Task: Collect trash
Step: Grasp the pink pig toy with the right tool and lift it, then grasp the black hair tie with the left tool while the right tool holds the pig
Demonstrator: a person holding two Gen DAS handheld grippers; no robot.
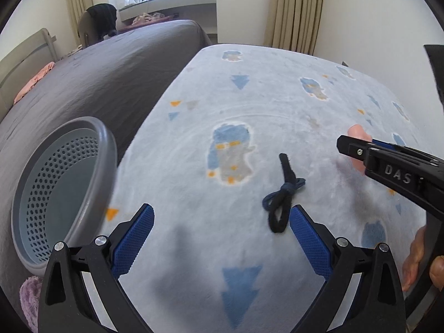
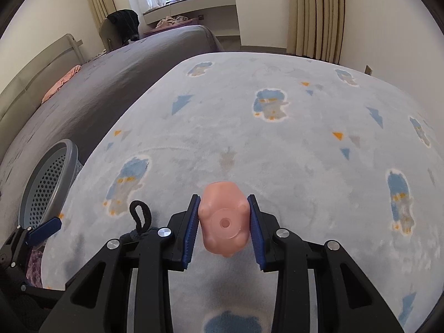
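A pink rubber pig toy [image 2: 223,219] sits between the blue pads of my right gripper [image 2: 223,227], which is shut on it above the pale blue rug [image 2: 277,152]. The toy also shows in the left wrist view [image 1: 358,138] behind the right gripper [image 1: 360,149]. A knotted black and blue cord [image 1: 283,194] lies on the rug just ahead of my left gripper [image 1: 222,238], which is open and empty. The cord also shows in the right wrist view [image 2: 140,216]. A grey perforated basket [image 1: 61,188] stands at the left.
A bed with a grey cover [image 1: 97,83] runs along the rug's left side behind the basket, which also shows in the right wrist view [image 2: 47,183]. A purple fluffy cloth [image 1: 29,302] lies by the basket. Curtains [image 1: 297,11] and walls stand at the far end.
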